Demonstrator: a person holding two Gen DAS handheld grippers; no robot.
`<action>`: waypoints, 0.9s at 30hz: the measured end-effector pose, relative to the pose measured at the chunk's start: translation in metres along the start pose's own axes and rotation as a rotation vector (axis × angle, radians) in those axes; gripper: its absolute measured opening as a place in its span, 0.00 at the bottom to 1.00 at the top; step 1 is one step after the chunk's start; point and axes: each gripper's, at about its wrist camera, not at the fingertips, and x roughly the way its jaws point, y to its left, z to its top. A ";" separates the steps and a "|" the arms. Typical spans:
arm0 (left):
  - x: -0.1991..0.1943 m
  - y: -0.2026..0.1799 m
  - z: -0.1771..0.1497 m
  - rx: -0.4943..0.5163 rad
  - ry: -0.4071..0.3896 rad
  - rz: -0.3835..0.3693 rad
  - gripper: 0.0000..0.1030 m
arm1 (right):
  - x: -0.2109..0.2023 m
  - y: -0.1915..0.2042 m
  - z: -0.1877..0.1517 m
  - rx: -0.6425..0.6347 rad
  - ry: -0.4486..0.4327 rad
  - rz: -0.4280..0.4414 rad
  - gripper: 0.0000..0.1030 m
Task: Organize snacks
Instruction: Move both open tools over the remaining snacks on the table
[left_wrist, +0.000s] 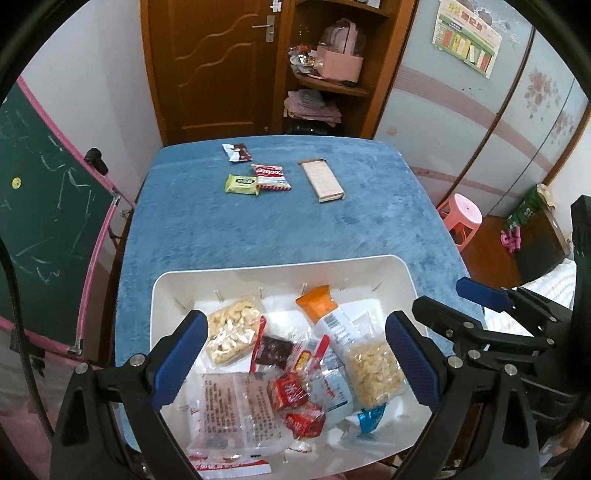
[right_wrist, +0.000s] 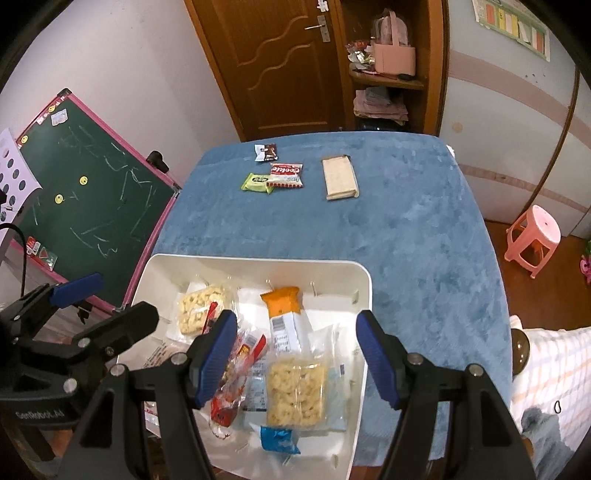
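Note:
A white bin (left_wrist: 399, 273) (right_wrist: 364, 291) at the table's near edge holds several snack packets, among them an orange-topped packet (left_wrist: 317, 304) (right_wrist: 282, 301) and clear packs of puffed snacks (left_wrist: 231, 330) (right_wrist: 297, 391). My left gripper (left_wrist: 295, 362) is open and empty above the bin. My right gripper (right_wrist: 297, 356) is open and empty above the bin too. At the far end of the table lie a green packet (left_wrist: 241, 184) (right_wrist: 255, 182), a red-and-white cookie packet (left_wrist: 271, 177) (right_wrist: 287, 175), a dark small packet (left_wrist: 238, 152) (right_wrist: 266, 151) and a beige bar (left_wrist: 323, 181) (right_wrist: 340, 178).
The table has a blue cloth (left_wrist: 258, 229) (right_wrist: 406, 240). A green chalkboard with a pink frame (left_wrist: 40, 206) (right_wrist: 92, 192) stands at the left. A pink stool (left_wrist: 461, 218) (right_wrist: 533, 240) stands at the right. A wooden door and shelf are behind the table.

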 end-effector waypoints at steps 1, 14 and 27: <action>0.002 0.000 0.004 -0.003 0.005 -0.005 0.94 | 0.001 -0.001 0.003 0.000 0.001 -0.002 0.66; 0.014 0.021 0.117 -0.020 0.031 -0.054 0.94 | 0.000 -0.031 0.101 0.052 -0.036 0.071 0.66; 0.097 0.032 0.253 -0.012 0.023 0.013 0.94 | 0.083 -0.065 0.233 0.027 -0.027 -0.100 0.66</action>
